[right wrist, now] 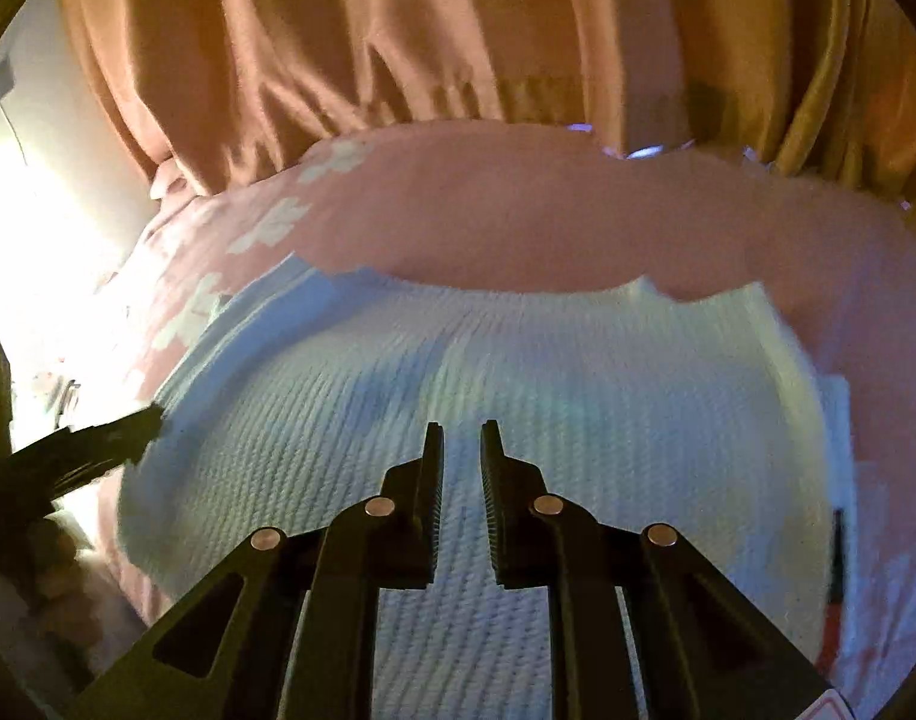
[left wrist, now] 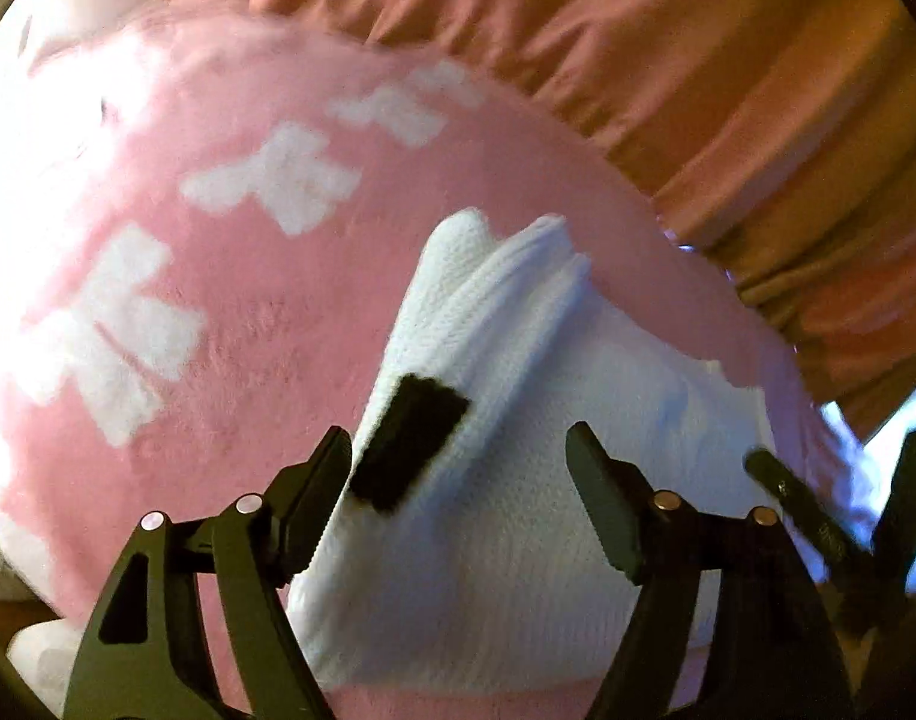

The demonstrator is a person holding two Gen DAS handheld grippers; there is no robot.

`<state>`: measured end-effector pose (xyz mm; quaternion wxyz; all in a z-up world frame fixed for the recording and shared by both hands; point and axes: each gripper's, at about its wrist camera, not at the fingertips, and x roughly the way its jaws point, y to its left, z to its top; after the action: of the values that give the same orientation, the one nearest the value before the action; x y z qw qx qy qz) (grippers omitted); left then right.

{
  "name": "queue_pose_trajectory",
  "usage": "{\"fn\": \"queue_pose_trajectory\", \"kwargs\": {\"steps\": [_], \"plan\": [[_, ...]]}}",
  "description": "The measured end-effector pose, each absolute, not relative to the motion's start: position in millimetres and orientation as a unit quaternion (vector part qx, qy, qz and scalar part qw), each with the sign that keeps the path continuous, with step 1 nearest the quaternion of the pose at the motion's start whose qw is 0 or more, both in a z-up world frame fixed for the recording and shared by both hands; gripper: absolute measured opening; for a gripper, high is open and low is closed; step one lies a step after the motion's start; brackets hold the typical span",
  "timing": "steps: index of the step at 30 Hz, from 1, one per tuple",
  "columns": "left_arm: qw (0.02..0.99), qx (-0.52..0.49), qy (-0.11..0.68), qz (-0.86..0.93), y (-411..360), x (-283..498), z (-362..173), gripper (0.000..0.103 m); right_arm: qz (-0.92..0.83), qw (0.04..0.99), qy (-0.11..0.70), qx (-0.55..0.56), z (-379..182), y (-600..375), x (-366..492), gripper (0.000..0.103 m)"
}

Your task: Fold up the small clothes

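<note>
Pink fleece blanket (left wrist: 230, 312) with white bow shapes lies under everything, with orange curtains (left wrist: 697, 60) behind it. On it rests the white knit garment (left wrist: 505, 480), a black label (left wrist: 407, 441) near its left edge. My left tongs (left wrist: 458, 450) stand wide over that garment, their pads off the cloth. My right tongs (right wrist: 460, 438) hang above the same garment (right wrist: 517, 372), nearly shut, with only a thin gap and nothing gripped.

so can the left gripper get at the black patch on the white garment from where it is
Probably yes. The left gripper is open, and the black patch lies uncovered on the white garment just inside its left finger. Nothing blocks it.
</note>
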<state>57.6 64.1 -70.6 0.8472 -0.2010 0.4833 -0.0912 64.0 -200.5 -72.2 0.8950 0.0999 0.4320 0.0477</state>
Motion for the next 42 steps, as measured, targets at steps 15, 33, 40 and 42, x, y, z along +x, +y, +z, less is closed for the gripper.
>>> {"fn": "queue_pose_trajectory", "kwargs": {"steps": [15, 33, 40, 42], "plan": [[0.84, -0.227, 0.479, -0.118, 40.5, 59.2, -66.4, 0.022, 0.053, 0.88, 0.469, 0.054, -122.7, -172.1, 84.9, 0.014], [0.851, -0.135, 0.46, -0.213, -125.9, 29.2, 1.8, 0.022, 0.033, 0.895, 0.42, 0.147, -83.1, -273.2, 23.2, 0.02], [0.848, -0.098, 0.477, -0.209, -201.8, 28.1, -17.5, 0.022, -0.031, 0.895, 0.405, 0.184, -78.1, -350.5, -42.2, 0.026], [0.845, -0.081, 0.489, -0.2, -218.2, 26.4, -29.9, 0.022, -0.034, 0.892, 0.409, 0.187, -83.2, -358.5, -47.9, 0.026]]}}
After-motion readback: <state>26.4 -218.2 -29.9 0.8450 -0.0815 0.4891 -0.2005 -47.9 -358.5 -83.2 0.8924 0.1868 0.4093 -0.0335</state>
